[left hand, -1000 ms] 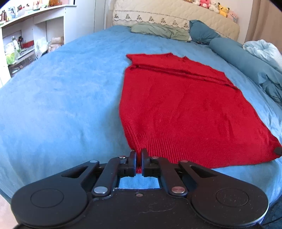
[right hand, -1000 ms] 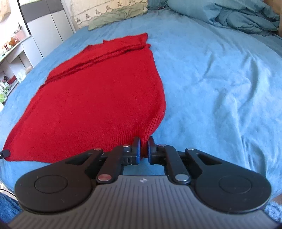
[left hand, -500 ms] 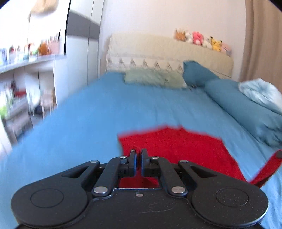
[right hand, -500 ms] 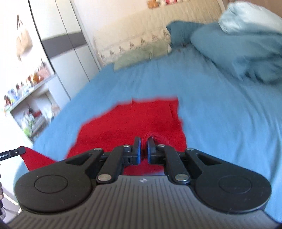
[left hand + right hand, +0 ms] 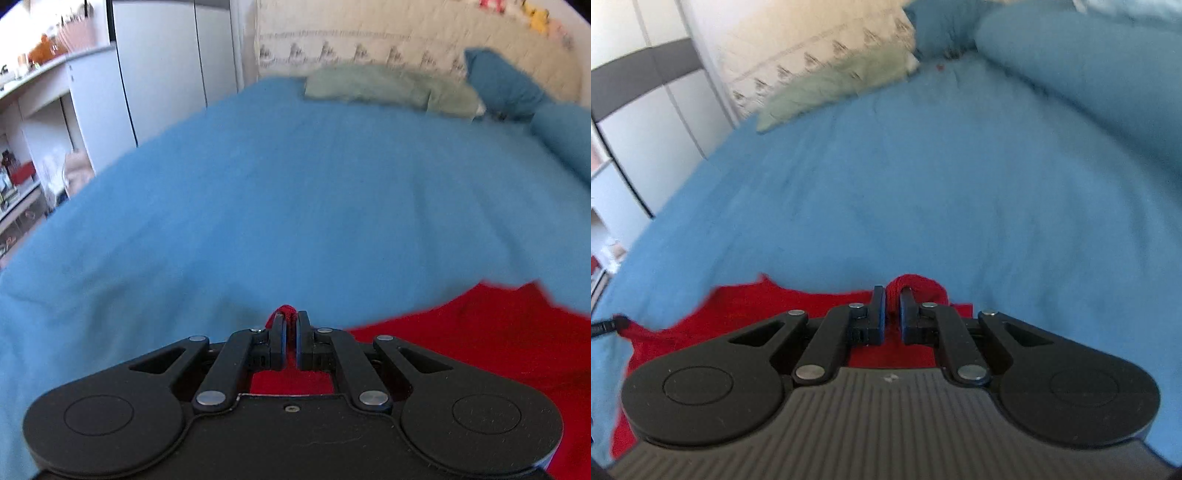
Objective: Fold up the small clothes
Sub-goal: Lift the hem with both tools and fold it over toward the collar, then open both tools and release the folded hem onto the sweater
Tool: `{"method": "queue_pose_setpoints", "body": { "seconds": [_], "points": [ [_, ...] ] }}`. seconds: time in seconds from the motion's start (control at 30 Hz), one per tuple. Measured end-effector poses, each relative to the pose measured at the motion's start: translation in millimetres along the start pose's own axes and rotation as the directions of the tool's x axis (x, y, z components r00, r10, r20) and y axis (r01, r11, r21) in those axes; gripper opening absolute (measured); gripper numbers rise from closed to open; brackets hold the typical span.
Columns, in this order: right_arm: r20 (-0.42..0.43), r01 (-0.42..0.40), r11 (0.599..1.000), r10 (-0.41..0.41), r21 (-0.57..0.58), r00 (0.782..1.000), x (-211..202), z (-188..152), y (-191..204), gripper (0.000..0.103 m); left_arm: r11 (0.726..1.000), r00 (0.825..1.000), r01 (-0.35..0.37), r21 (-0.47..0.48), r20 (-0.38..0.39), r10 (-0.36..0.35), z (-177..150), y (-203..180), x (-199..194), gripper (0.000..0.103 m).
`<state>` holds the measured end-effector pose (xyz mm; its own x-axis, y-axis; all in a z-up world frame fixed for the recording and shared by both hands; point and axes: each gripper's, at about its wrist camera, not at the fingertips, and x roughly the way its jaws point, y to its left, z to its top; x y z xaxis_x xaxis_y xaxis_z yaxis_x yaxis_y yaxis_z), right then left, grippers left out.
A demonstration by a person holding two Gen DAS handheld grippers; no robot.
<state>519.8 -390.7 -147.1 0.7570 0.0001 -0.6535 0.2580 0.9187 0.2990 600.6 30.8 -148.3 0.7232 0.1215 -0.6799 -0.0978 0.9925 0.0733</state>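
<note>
Both grippers clamp the red knit sweater (image 5: 498, 343): left gripper (image 5: 290, 325) pinches a corner, right gripper (image 5: 892, 300) pinches a bunched corner. Sweater hangs between them over the blue bedspread (image 5: 295, 192), near green pillow (image 5: 369, 86).

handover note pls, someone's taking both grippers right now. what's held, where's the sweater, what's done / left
Left gripper: shut on a pinch of the red sweater.
Right gripper: shut on the red sweater too, a bunch of knit poking out past the fingers.
Sweater: on the near part of the blue bed, below and between the grippers; both views are blurred and the housings hide most of it.
Done: both grips made.
Left: probably lay the held edge down to finish this fold, release, then any further folds.
</note>
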Motion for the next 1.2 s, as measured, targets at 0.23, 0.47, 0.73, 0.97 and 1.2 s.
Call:
{"method": "queue_pose_setpoints", "body": {
  "seconds": [0.23,0.47,0.73,0.97,1.2],
  "points": [
    [-0.014,-0.046,0.998,0.045,-0.034,0.999,10,10,-6,0.038,1.000,0.999,0.025,-0.015,-0.028,-0.026,18,6,-2,0.023],
    [0.004,-0.107,0.990,0.108,-0.093,0.994,-50,-9,8,0.103,0.990,0.992,0.126,0.057,0.011,-0.127,-12,12,-78,0.092],
    [-0.172,-0.076,0.962,0.031,-0.263,0.985,-35,-82,29,0.103,0.965,0.974,0.194,0.176,-0.150,-0.168,-107,4,-76,0.094],
    [-0.137,-0.054,0.955,0.014,-0.291,0.990,-31,-95,33,0.103,0.973,0.971,0.190,0.133,-0.169,-0.167,-105,9,-71,0.103],
    [-0.051,-0.024,0.933,0.005,-0.360,0.999,-90,-65,51,0.103,0.961,0.981,0.193,0.197,-0.061,-0.185,-74,-6,-145,0.100]
  ]
}}
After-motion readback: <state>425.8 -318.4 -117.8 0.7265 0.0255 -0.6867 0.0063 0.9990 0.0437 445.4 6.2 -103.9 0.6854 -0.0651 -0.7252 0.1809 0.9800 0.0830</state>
